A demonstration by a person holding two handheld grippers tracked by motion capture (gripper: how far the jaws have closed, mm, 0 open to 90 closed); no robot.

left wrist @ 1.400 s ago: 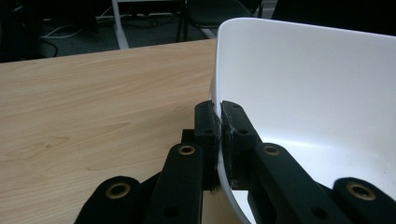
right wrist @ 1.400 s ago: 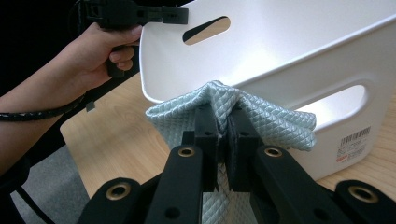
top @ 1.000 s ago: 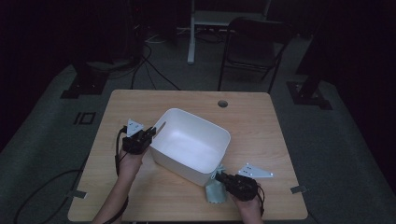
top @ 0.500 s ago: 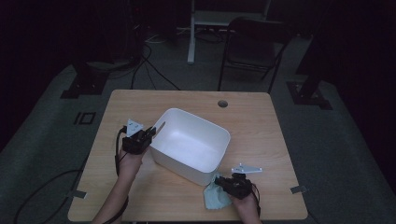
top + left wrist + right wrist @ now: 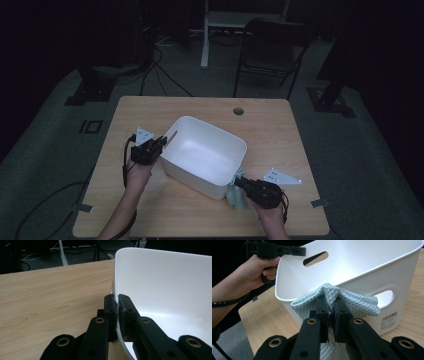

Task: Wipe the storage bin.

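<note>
Dark room, wooden bench (image 5: 150, 215) lit at centre. High view: a white bin (image 5: 205, 155) stands mid-bench, set at an angle, its interior appearing empty. The left tool (image 5: 160, 142) grips its near-left rim; the right tool (image 5: 239, 182) holds a pale blue cloth (image 5: 235, 194) against the bin's near-right corner, just below the rim.

Left gripper view: jaws of the left tool (image 5: 117, 306) pressed on the bin wall (image 5: 162, 290), one inside, one outside.

Right gripper view: the right tool (image 5: 331, 308) pinches the quilted cloth (image 5: 352, 303) at its bunched middle. The bin (image 5: 352, 267) lies directly ahead, its opening above and beyond the cloth; the judged next move is up and over the rim.
</note>
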